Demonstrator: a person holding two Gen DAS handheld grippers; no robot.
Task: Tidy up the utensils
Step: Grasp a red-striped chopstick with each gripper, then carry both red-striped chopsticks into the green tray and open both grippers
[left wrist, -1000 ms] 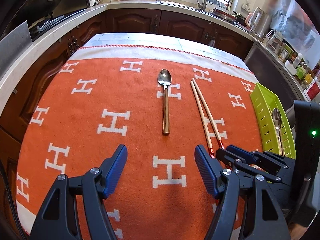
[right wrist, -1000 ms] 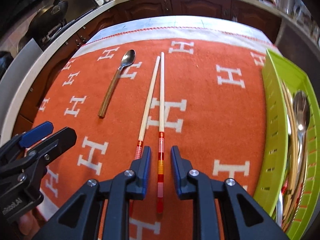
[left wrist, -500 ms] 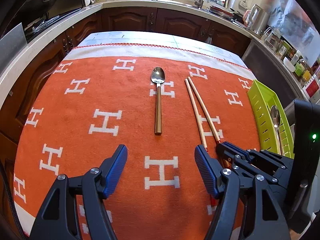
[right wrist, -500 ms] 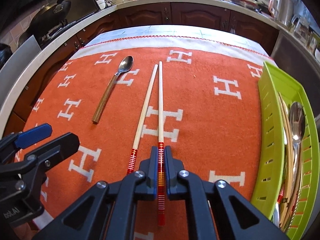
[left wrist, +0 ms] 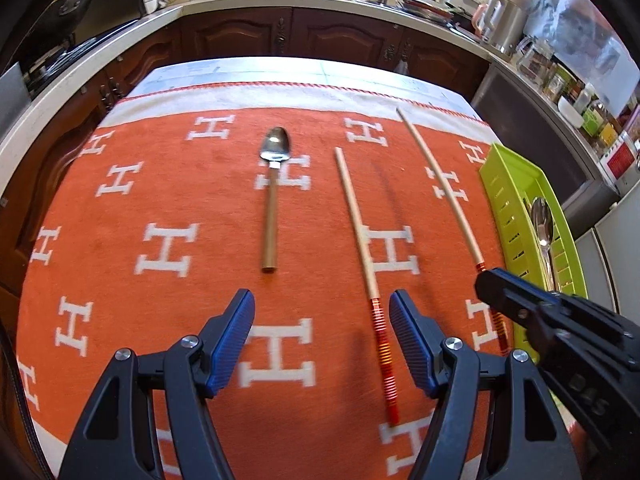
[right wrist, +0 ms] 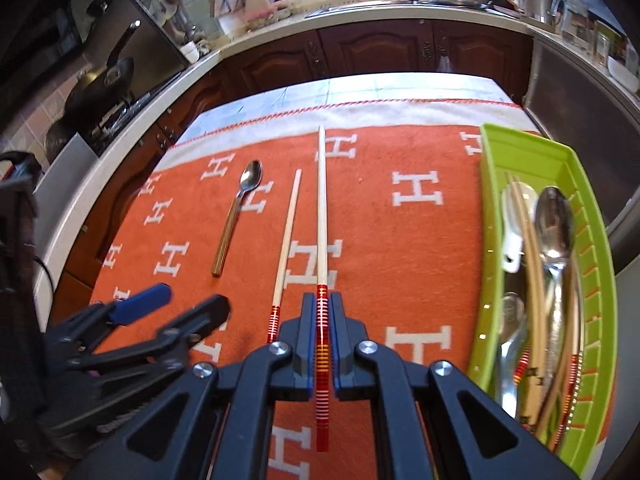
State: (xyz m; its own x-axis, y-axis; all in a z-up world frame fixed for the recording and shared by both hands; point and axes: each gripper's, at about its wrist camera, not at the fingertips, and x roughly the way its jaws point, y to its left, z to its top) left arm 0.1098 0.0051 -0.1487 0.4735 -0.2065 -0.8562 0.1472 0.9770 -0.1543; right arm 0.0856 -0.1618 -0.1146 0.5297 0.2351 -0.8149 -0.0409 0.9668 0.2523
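The right gripper (right wrist: 321,344) is clamped on the red-banded end of one chopstick (right wrist: 322,216), where a second ago its jaws stood apart on either side of that end. The stick now points straight to twelve o'clock in the right wrist view, and its tip reaches past its partner's, so it seems to have lifted off the cloth. In the left wrist view it has swung away toward one o'clock, nearer the green tray (left wrist: 510,216).

The left gripper (left wrist: 322,336) hangs wide and empty over the orange cloth (left wrist: 120,280), with the second chopstick (left wrist: 360,240) running up from just inside its right finger. That one still lies flat.

Farther out, at eleven o'clock, the gold-handled spoon (left wrist: 272,208) is untouched.

The tray at three o'clock already holds spoons and chopsticks. With one stick picked, carrying it there looks like the next step; two pieces remain.
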